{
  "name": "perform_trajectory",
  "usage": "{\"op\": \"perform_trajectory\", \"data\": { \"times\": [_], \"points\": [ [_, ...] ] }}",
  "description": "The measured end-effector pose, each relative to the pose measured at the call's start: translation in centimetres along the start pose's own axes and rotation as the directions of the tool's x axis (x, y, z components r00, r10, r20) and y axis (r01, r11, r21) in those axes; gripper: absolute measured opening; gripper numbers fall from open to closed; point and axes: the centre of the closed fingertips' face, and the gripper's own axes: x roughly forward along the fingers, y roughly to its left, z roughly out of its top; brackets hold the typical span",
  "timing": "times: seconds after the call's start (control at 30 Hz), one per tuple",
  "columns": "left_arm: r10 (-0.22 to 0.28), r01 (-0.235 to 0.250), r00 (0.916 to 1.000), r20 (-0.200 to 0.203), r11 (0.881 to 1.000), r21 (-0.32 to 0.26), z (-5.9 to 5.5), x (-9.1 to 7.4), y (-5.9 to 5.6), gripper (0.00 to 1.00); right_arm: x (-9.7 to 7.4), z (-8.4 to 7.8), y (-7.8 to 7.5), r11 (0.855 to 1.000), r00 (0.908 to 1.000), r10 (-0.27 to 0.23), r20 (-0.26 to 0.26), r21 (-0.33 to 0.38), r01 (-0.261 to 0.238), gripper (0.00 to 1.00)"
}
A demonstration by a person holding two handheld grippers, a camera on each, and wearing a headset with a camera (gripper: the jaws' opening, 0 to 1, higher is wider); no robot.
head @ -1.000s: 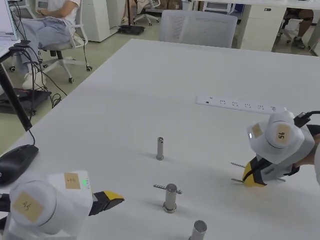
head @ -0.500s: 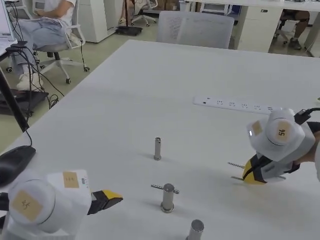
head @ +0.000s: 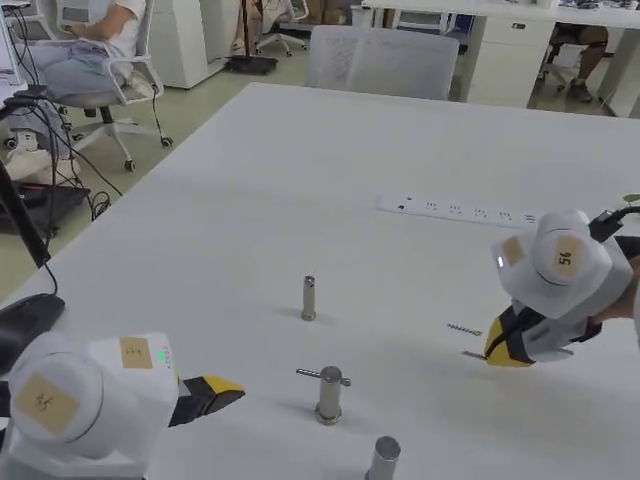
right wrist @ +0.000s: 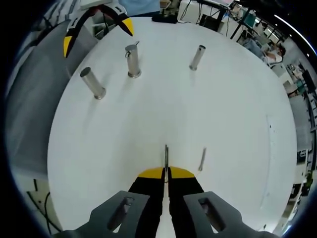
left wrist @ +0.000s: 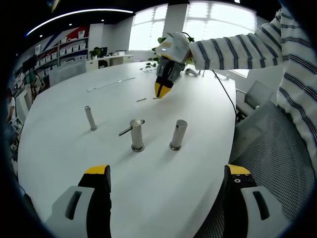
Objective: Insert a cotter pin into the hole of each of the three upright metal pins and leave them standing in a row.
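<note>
Three upright metal pins stand on the white table: a far pin [head: 309,298], a middle pin [head: 329,393] with a cotter pin [head: 310,373] through its head, and a near pin [head: 381,460]. My right gripper [head: 489,353] is low over the table to their right, shut on a cotter pin [right wrist: 166,157] that points forward from the jaws. Beside it a loose cotter pin [head: 463,329] lies flat on the table. My left gripper [left wrist: 166,173] is open with nothing between its jaws, near the front left, facing the pins [left wrist: 135,135].
A white power strip [head: 465,211] lies across the table behind the right gripper. A black mouse [head: 20,320] sits at the left edge. A grey chair [head: 380,60] stands at the far end. A person sits at the far left.
The head camera has shifted, so everything sits a little lower-left. The right gripper stays shut on its cotter pin near the loose one. The left gripper has barely moved.
</note>
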Motion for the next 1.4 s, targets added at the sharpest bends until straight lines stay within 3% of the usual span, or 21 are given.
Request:
{"op": "perform_trajectory", "data": {
  "times": [0.8, 1.4],
  "points": [
    [-0.017, 0.016, 0.9998, 0.012, 1.0, 0.014, 0.5, 0.4, -0.7, 0.93, -2.2, 1.5, 4.3, 0.999, 0.9994, 0.028, 0.02, -0.04, -0.028, 0.03],
    [-0.056, 0.051, 0.9947, 0.086, 0.997, 0.056, 4.1, 1.9, -1.8, 0.85, -2.9, 2.0, 6.3, 1.0, 0.9986, 0.021, 0.049, -0.022, -0.02, 0.03]
  ]
}}
